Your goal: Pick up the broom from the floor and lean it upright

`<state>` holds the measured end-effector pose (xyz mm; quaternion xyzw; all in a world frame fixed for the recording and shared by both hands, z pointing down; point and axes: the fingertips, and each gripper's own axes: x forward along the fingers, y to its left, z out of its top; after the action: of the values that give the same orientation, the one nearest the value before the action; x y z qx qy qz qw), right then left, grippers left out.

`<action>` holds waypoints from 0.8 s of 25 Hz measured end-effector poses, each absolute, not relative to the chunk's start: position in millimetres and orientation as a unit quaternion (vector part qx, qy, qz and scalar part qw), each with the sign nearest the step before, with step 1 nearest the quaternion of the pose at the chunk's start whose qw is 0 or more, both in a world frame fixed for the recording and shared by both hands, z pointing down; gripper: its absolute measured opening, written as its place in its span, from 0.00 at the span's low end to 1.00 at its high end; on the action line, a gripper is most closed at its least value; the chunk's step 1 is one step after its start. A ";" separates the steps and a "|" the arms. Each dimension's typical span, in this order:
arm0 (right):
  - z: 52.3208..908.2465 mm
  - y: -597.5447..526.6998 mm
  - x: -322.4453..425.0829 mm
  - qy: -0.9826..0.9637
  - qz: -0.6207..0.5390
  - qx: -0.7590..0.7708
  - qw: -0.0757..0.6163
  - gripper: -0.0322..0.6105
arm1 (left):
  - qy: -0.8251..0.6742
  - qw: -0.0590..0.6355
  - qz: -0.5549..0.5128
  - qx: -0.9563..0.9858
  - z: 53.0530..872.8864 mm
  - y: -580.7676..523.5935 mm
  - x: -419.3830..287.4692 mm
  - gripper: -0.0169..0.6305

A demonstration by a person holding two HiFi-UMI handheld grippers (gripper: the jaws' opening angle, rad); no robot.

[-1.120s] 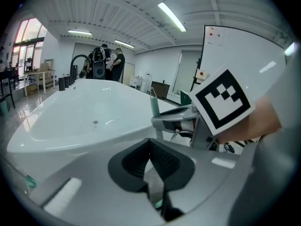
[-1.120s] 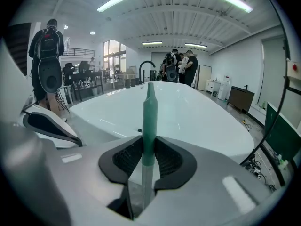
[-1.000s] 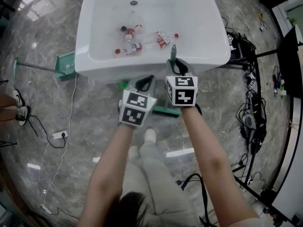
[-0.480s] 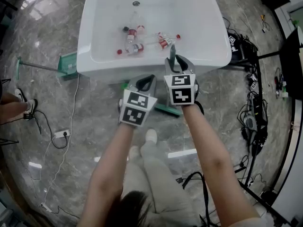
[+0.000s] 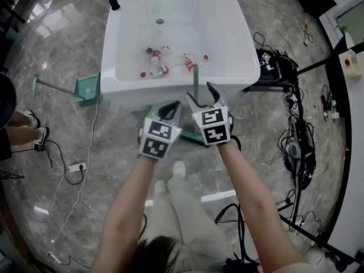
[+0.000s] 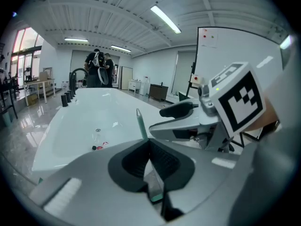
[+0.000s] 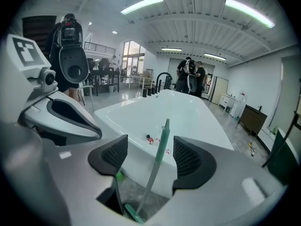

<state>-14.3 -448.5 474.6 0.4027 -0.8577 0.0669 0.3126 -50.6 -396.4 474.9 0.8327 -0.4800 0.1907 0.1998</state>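
Grey marble floor (image 5: 85, 169) carries a big white tub (image 5: 170, 84). The broom (image 5: 197, 84) stands nearly upright, its green handle seemingly resting against the tub's front rim and its head on the floor at the tub's foot. The right gripper (image 5: 202, 95) has just been opening its jaws; they stand wide, with the handle between the pads and apparently touching neither. The left gripper (image 5: 169, 107) hovers just beside it, jaws together on nothing that I can see. The lean looks made, so the step is a clean let-go: draw the right jaws straight back without brushing the handle, since the polished rim and floor would probably let it slide. Small bottles (image 5: 162, 67) lie in the tub.
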 end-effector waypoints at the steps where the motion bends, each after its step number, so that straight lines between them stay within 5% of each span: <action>1: 468.0 -440.9 -13.8 -0.861 0.068 0.398 0.310 0.51 | -0.480 0.197 0.187 0.834 466.1 -391.9 -50.9 0.02; 10: 375.8 -380.3 -26.7 -0.892 0.100 0.372 0.238 0.50 | -0.491 0.171 0.127 0.845 383.4 -342.7 -68.7 0.02; 20: 266.6 -329.0 -24.2 -0.908 0.040 0.380 0.174 0.09 | -0.471 0.090 0.070 0.875 268.8 -320.3 -63.2 0.02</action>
<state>-24.2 -329.0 266.6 0.3802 -0.9075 0.0396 0.1740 -63.2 -320.3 268.8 0.8748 -0.4708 0.0703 0.0903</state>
